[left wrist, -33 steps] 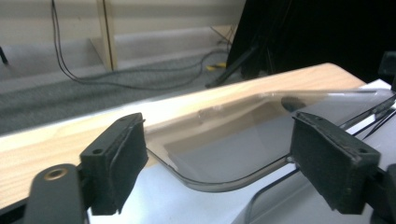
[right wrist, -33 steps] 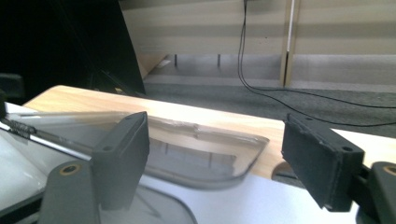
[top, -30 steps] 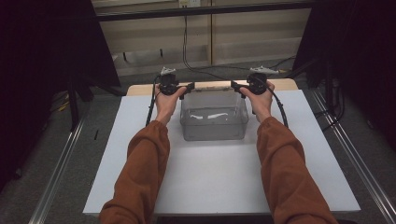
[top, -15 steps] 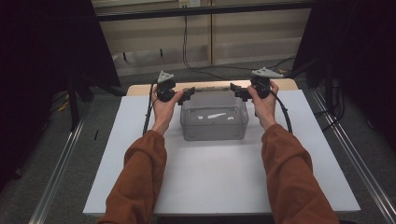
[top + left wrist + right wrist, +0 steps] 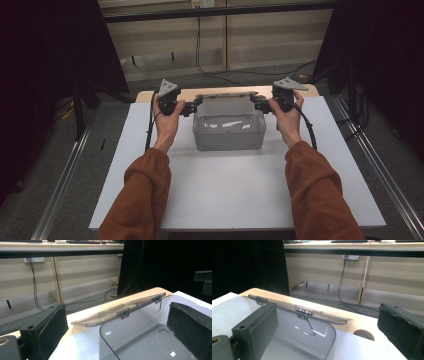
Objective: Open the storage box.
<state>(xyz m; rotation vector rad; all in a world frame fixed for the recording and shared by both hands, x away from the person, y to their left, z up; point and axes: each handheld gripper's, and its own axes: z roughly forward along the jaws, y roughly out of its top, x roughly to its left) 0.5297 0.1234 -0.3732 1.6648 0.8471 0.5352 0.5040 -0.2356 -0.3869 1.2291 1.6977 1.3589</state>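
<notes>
A clear plastic box stands at the far middle of the white table top. Its hinged lid lies swung back behind it, nearly flat. My left gripper hovers at the box's back left corner and my right gripper at its back right corner. Both have just been opening and stand wide. In the left gripper view the box wall and the lid's end lie between the jaws, untouched. The right gripper view shows the box wall and lid likewise between its jaws, free of the pads.
A strip of wooden table runs behind the white top, with a round hole in it. Metal rails flank the table on the floor. Cables hang at the back wall. The white top spreads wide in front of the box.
The lid has swung from over the box up and back to lie behind it. Both hands moved away and slightly up, and both pairs of jaws widened.
</notes>
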